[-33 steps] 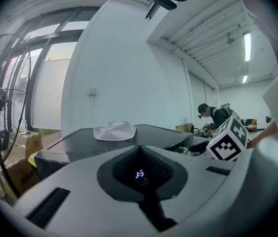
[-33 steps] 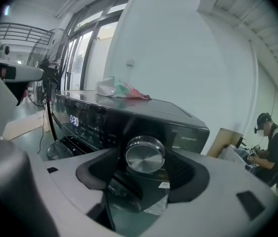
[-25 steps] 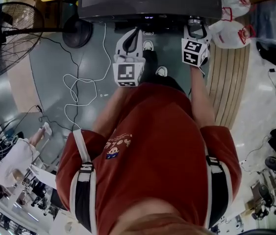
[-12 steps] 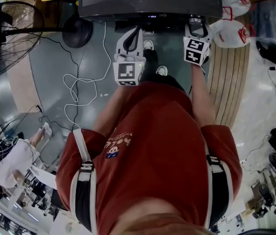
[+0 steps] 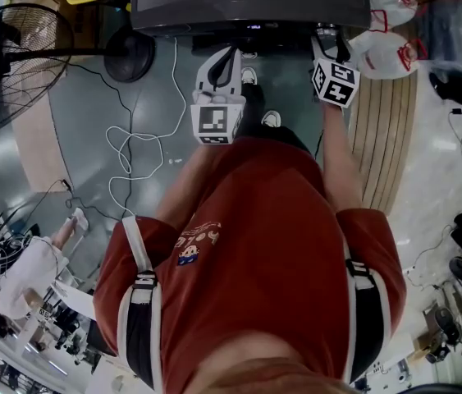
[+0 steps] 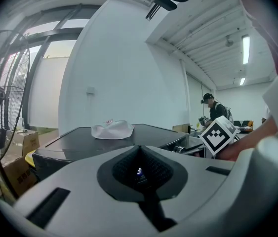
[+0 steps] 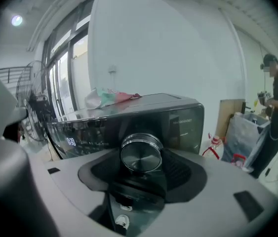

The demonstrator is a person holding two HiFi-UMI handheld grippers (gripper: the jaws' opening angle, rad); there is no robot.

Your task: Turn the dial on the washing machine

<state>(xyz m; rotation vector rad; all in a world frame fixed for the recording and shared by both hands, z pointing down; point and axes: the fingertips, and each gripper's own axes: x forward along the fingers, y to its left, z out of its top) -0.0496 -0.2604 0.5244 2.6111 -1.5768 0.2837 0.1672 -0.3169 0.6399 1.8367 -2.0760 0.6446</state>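
- Grey floor (image 5: pixel 91 121) with a loose white cable (image 5: pixel 128 150) runs up to the dark washing machine (image 5: pixel 247 2). A standing fan (image 5: pixel 9 64) is off to one side, and a person in a red shirt faces the machine's front.
- The right gripper (image 5: pixel 327 46) is up at the control panel. Its jaws are clamped around the round metal dial (image 7: pixel 141 153), one pad against the rim on each side, spread wide because the knob is wide.
- Its marker cube (image 5: pixel 335 83) sits tilted, so I'd judge the turning itself is the step in hand.
- The left gripper (image 5: pixel 224 60) hangs short of the machine, in front of the person. Its jaws are pressed together on nothing.
- A white cloth (image 6: pixel 112 129) lies on the machine's lid, clear of the work.
- The next move, to my eye, calls for rolling the wrist about the dial's own axis. The grip must stay square so the pads don't slip on the smooth metal. The lit display (image 7: pixel 71 141) would show the setting; then the jaws can let go and draw straight back.
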